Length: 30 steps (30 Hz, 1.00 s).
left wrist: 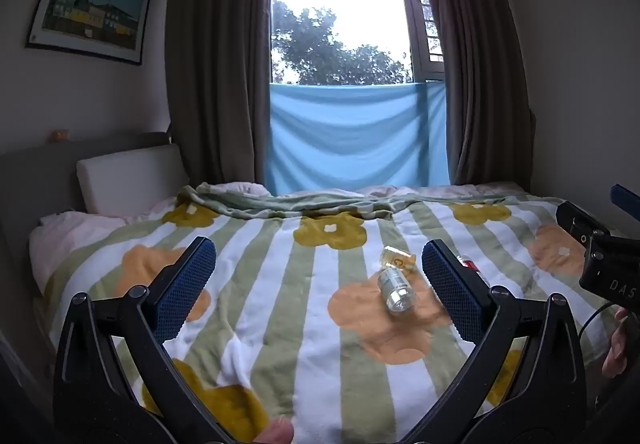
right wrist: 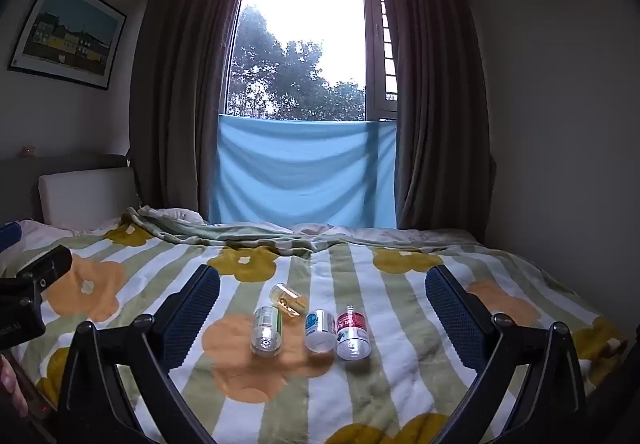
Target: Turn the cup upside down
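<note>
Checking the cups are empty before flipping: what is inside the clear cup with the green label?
Looking through the clear cup with the green label, which lies on its side on the striped flower blanket, nothing shows inside. The label hides part of the interior.

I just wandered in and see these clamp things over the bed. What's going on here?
A person is holding a two-finger gripper in each hand above a flowered blanket. Both the left gripper and the right gripper are open and hold nothing. Four small clear cups lie on the blanket: a green-labelled cup, a yellowish cup, a blue-labelled cup and a red-labelled cup. None is gripped, so no flipping is under way in these views.
</note>
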Available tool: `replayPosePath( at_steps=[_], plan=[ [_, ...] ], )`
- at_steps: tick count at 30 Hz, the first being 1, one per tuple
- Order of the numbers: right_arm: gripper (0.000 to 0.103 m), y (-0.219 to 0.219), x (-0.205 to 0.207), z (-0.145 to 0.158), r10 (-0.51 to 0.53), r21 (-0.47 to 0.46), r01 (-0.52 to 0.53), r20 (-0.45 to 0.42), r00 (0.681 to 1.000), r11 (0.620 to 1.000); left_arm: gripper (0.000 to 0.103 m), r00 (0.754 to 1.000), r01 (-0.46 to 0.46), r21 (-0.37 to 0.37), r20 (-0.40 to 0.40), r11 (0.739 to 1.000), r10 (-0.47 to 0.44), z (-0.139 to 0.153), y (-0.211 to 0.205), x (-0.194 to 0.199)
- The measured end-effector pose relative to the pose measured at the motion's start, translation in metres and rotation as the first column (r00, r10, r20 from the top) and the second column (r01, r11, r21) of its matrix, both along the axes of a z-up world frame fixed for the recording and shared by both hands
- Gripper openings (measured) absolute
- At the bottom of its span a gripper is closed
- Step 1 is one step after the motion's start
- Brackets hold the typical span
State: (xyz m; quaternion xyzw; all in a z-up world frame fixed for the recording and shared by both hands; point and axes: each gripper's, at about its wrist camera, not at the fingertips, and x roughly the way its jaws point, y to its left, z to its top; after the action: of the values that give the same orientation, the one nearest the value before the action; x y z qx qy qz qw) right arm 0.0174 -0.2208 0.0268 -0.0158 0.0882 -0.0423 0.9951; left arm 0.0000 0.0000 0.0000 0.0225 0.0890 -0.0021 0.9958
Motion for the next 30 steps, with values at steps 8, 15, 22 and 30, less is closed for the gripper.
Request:
replayPosePath(
  at_steps=[8, 15, 22, 30],
  plan=[
    [0.103, 0.002, 0.001, -0.005, 0.002, -0.021, -0.002, -0.004, 1.0, 1.0, 0.103, 1.0, 0.013, 0.004, 0.002, 1.0, -0.013, 0.002, 0.002, 0.002],
    [0.103, 0.004, 0.003, -0.002, 0.002, -0.006, -0.002, 0.0, 1.0, 1.0, 0.103, 1.0, -0.009, 0.008, 0.023, 1.0, 0.009, 0.005, 0.003, -0.004],
    [0.103, 0.001, 0.002, 0.0, 0.001, 0.004, -0.001, -0.001, 1.0, 1.0, 0.103, 0.999, -0.008, 0.013, 0.036, 1.0, 0.007, 0.007, 0.002, -0.006],
    [0.103, -0.001, -0.001, 0.003, 0.001, 0.006, -0.001, 0.004, 1.0, 1.0, 0.103, 0.999, -0.003, 0.013, 0.036, 1.0, 0.003, 0.007, 0.003, -0.007]
  ],
)
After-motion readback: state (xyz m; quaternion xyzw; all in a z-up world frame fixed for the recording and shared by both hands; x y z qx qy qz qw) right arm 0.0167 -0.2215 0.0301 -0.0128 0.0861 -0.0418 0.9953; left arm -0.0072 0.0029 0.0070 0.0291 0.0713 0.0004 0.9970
